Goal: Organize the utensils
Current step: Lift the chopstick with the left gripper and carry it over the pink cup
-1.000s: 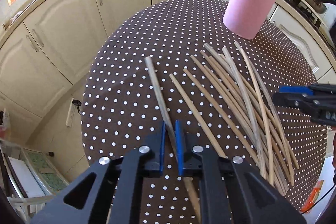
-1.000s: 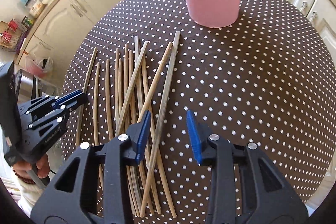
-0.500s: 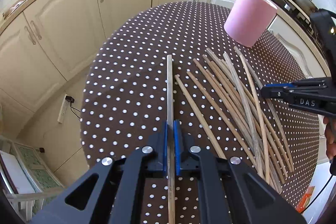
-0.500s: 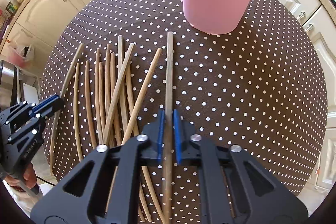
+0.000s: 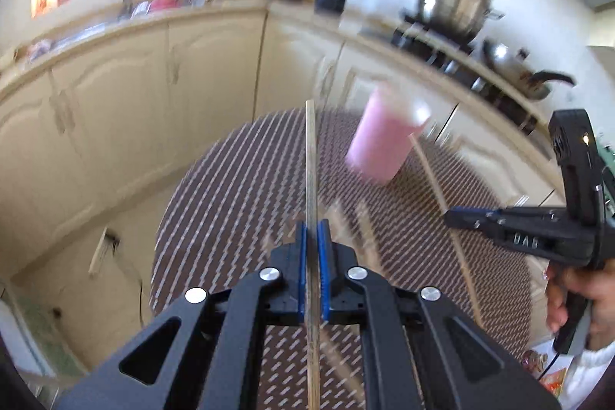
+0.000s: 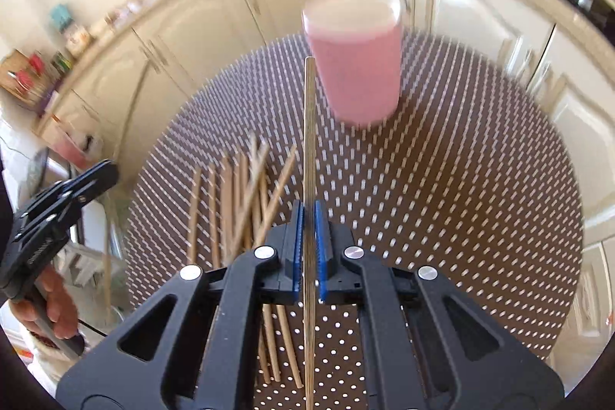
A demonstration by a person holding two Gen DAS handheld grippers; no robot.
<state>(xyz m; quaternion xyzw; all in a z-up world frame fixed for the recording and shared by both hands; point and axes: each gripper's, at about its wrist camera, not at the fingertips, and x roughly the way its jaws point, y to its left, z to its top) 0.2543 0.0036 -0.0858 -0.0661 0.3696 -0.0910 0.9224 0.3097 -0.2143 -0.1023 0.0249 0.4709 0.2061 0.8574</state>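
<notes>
**Two chopsticks clamped, one per gripper**

Two thin, pale wooden chopsticks are held off the dotted brown surface (image 6: 442, 179). The left gripper (image 5: 313, 233) has its fingers clamped on one chopstick (image 5: 310, 156), which points straight ahead. The right gripper (image 6: 306, 214) has its fingers pressed on another chopstick (image 6: 308, 125), likewise pointing toward the pink cup (image 6: 357, 64). The remaining chopsticks (image 6: 238, 195) lie in a loose pile on the surface, left of the right gripper. Both views are blurred.

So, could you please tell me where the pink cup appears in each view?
Left wrist view: pink cup right of centre, beyond the held chopstick.
Right wrist view: pink cup upper centre, just right of the held chopstick's tip.
Shared landmark: the dotted brown tablecloth beneath it.
</notes>
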